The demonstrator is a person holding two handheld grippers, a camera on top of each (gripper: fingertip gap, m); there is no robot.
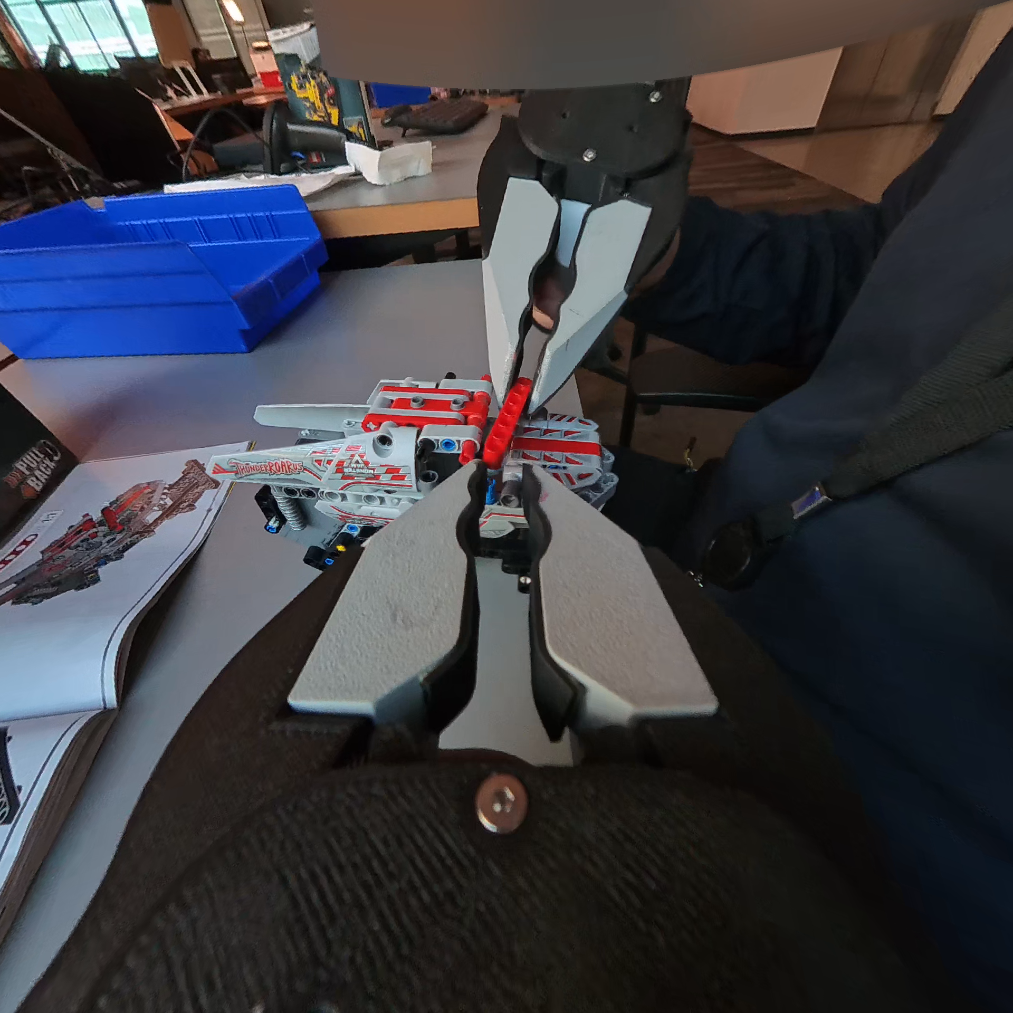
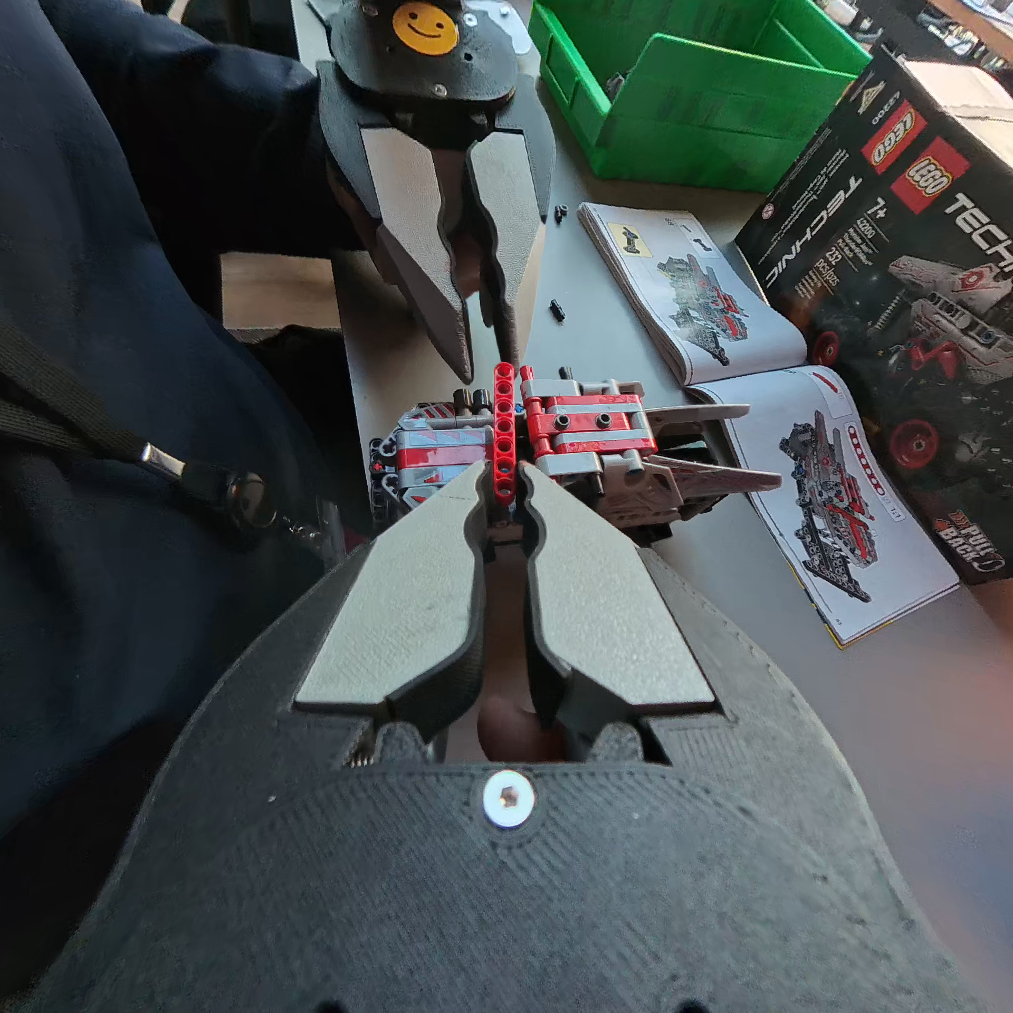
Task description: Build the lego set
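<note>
The grey and red lego model (image 1: 351, 471) lies on the grey table (image 1: 383, 318), close to its edge by the person. My right gripper (image 2: 503, 468) is shut on a red holed beam (image 2: 504, 433), which stands across the middle of the model (image 2: 592, 433). In the left wrist view the right gripper (image 1: 525, 396) comes down from above with the beam (image 1: 507, 425) between its tips. My left gripper (image 1: 501, 471) is closed narrowly on the model's near side, just below the beam. It shows in the right wrist view (image 2: 488, 368) at the model's far side.
An open instruction booklet (image 2: 767, 438) lies beside the model, also in the left wrist view (image 1: 98, 575). A blue bin (image 1: 153, 263), a green bin (image 2: 685, 98) and the set's box (image 2: 904, 274) stand around. Two loose black pins (image 2: 557, 309) lie on the table. A person's dark clothing (image 2: 109, 383) fills one side. Left and right tips are no more than a few centimetres apart.
</note>
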